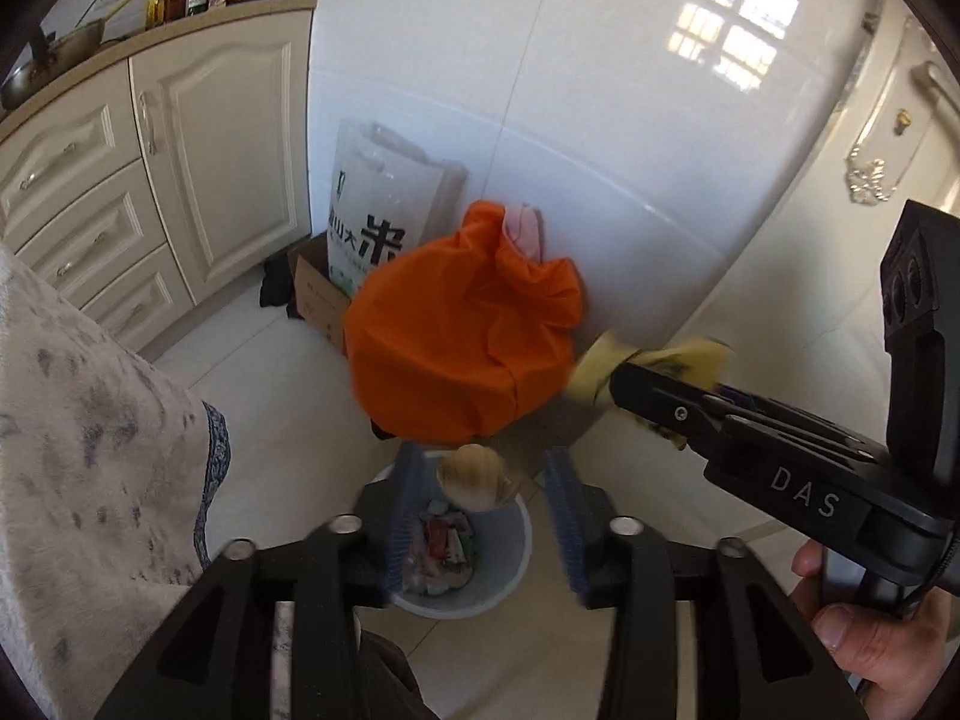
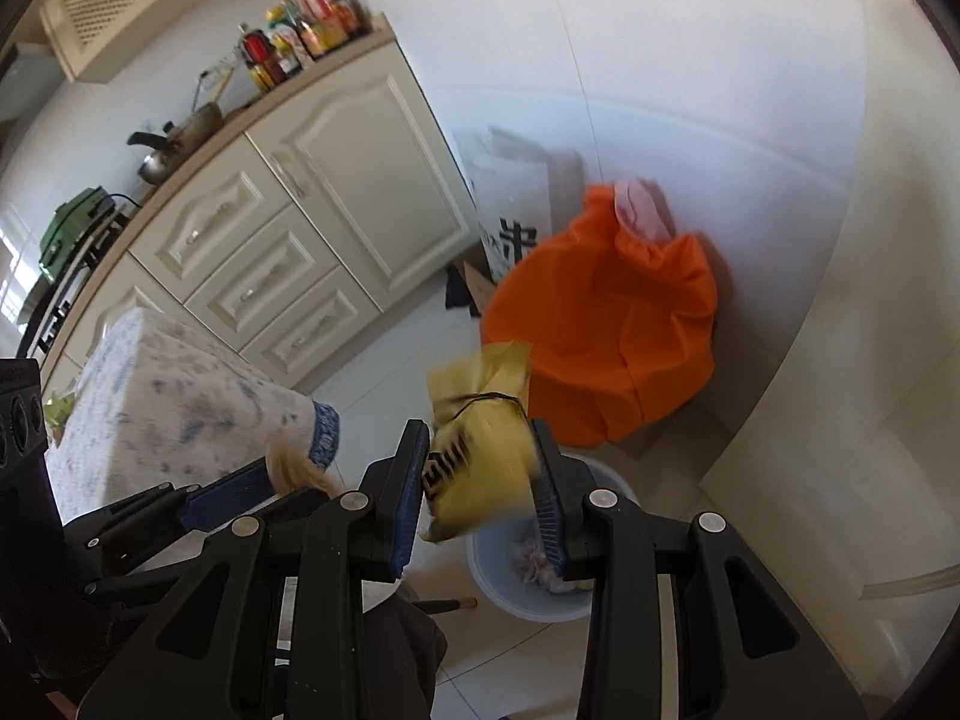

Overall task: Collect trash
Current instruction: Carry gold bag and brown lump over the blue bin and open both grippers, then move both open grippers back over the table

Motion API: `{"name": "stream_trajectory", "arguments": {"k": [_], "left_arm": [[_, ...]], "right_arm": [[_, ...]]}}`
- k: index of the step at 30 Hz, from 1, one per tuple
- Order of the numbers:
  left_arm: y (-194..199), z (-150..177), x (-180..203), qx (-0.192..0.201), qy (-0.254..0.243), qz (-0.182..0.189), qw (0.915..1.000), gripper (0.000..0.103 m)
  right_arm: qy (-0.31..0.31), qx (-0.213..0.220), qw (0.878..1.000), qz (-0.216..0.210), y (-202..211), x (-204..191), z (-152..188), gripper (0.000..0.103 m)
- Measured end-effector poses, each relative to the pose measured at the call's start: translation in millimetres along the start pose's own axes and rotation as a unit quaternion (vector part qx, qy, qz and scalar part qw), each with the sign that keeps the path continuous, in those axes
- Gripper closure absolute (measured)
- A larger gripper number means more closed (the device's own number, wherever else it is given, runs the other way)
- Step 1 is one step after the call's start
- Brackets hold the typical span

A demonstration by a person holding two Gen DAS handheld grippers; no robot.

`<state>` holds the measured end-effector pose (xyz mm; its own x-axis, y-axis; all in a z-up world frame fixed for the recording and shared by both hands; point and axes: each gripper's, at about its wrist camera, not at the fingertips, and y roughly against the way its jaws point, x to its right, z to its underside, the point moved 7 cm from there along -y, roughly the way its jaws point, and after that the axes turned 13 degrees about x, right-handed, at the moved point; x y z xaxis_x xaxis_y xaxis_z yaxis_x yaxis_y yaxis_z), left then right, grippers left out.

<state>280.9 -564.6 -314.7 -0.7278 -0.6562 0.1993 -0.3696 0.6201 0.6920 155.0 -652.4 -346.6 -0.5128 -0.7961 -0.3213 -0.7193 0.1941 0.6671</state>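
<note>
Above pale bin (image 1: 516, 564), L gripper (image 1: 480, 516) spread, tan scrap (image 1: 474, 477) loose btwn pads, touching neither; R gripper (image 2: 480, 480) pinching yellow wrapper (image 2: 480, 426), near orange bag (image 2: 606, 324).

We take the white trash bin (image 1: 516, 546) as our landmark. In the left wrist view its near rim is hidden behind the left gripper (image 1: 486, 516), and the litter inside it is too jumbled for us to name. The tan object (image 1: 474, 477) above the bin is blurred; we cannot tell whether anything touches it. Beyond the bin, the orange bag (image 1: 462, 348) hides the lower part of the white sack (image 1: 378, 204). The yellow wrapper (image 2: 480, 450), above the bin in the right wrist view, is smeared, its print unreadable to us. The bottles (image 2: 300, 36), far beyond the bin, carry labels too small to read.
</note>
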Motion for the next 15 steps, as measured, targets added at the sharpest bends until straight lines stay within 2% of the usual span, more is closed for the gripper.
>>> {"name": "stream_trajectory", "arguments": {"k": [2,3,6,9,10,15], "left_arm": [[-5.7,-2.4,-6.7,-0.001,0.003,-0.01,0.9999,0.027],[-4.9,-2.8,-7.2,0.004,0.002,-0.016,0.9999,0.022],[-8.3,-4.0,-5.1,0.01,-0.01,-0.028,0.9995,0.014],[-7.2,-5.5,1.3,0.017,-0.014,-0.032,0.9992,0.009],[-3.8,-3.1,1.7,0.019,-0.015,-0.033,0.9992,0.008],[24.6,-2.9,11.1,0.049,-0.027,-0.042,0.9975,0.002]], "right_arm": [[-0.007,-0.006,1.0,0.008,-5.9,7.3,2.7,0.051],[-0.011,-0.006,1.0,0.011,-6.9,10.2,3.0,0.04],[-0.021,-0.006,1.0,0.017,-5.8,15.4,3.8,0.028],[-0.024,-0.003,0.999,0.026,-1.8,17.4,3.2,0.003],[-0.024,-0.002,0.999,0.029,0.2,17.1,2.6,0.0],[-0.026,0.006,0.999,0.038,17.2,12.5,-2.0,0.0]]}}
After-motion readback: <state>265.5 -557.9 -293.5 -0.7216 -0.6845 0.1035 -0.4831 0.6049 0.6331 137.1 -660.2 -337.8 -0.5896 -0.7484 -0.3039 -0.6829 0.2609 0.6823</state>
